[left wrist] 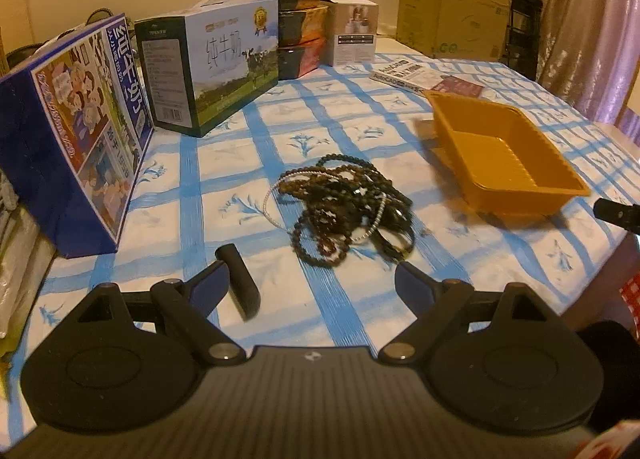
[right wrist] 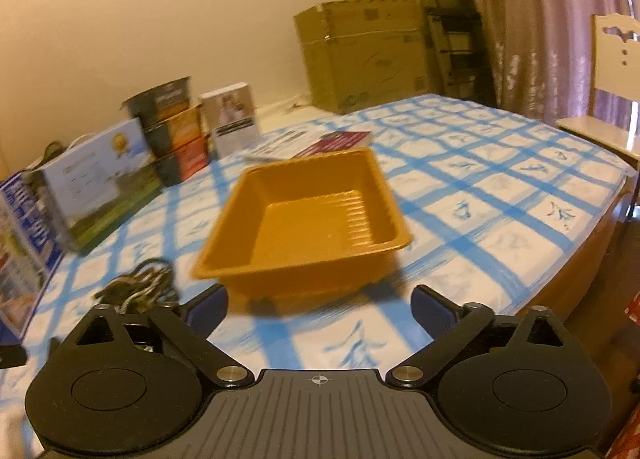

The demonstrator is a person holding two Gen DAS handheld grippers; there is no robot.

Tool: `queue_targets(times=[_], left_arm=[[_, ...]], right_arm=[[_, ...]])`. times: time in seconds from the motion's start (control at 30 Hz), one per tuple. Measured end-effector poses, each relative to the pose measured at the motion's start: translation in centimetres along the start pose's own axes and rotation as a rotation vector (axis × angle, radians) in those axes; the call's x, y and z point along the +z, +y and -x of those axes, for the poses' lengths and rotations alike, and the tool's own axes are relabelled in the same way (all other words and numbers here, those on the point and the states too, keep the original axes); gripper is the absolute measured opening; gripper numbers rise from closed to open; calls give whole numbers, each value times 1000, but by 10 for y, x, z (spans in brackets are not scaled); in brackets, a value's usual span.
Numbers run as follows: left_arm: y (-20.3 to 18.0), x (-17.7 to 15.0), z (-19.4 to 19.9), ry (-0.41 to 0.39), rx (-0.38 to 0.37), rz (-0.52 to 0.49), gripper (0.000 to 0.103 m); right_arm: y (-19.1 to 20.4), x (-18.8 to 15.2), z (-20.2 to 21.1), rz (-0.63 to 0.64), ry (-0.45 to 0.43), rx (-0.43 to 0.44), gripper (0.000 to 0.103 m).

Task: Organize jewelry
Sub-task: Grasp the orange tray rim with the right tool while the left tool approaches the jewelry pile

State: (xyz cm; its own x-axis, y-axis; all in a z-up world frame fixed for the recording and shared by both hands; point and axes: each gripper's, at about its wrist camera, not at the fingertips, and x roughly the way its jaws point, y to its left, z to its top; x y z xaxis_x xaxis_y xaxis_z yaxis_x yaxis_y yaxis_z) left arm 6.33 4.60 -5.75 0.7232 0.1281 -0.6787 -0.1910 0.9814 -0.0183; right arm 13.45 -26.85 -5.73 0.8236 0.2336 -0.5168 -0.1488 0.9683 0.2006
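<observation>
Left wrist view is looking forward and downward over a blue-and-white checked tablecloth [left wrist: 224,163], close to a tangled pile of dark beaded necklaces [left wrist: 344,211]. Right wrist view is facing a shallow orange plastic tray [right wrist: 224,243] nearby. Both views are sharing tray [left wrist: 448,127], necklaces [right wrist: 140,291] and cloth [right wrist: 500,195].

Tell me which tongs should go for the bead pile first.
Left. The left tongs stand open with the tangled bead pile straight ahead, while the right tongs, also open, face the empty orange tray.
</observation>
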Motion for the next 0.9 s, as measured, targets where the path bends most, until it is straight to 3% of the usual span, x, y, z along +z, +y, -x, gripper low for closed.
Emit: queue_targets(times=[0.2,0.47,0.57,0.7,0.9], left_arm=[[3,2,-30,10,14,13,89],[6,5,-61,19,23,4,88],[6,7,-70,21,22,8,88],[6,12,-81,24,22,16,88],[7,15,-88,30,25,23,88]], right_arm=[[-25,2,-36,-62,-60,-57,90],[-58,10,-82,-271,-148,-99,84],[-60,9,-98,-267,-166,-119,78],[-60,4,-116,-252,-165,-128,62],[-63,2,-138,-266,-166,-124,53]])
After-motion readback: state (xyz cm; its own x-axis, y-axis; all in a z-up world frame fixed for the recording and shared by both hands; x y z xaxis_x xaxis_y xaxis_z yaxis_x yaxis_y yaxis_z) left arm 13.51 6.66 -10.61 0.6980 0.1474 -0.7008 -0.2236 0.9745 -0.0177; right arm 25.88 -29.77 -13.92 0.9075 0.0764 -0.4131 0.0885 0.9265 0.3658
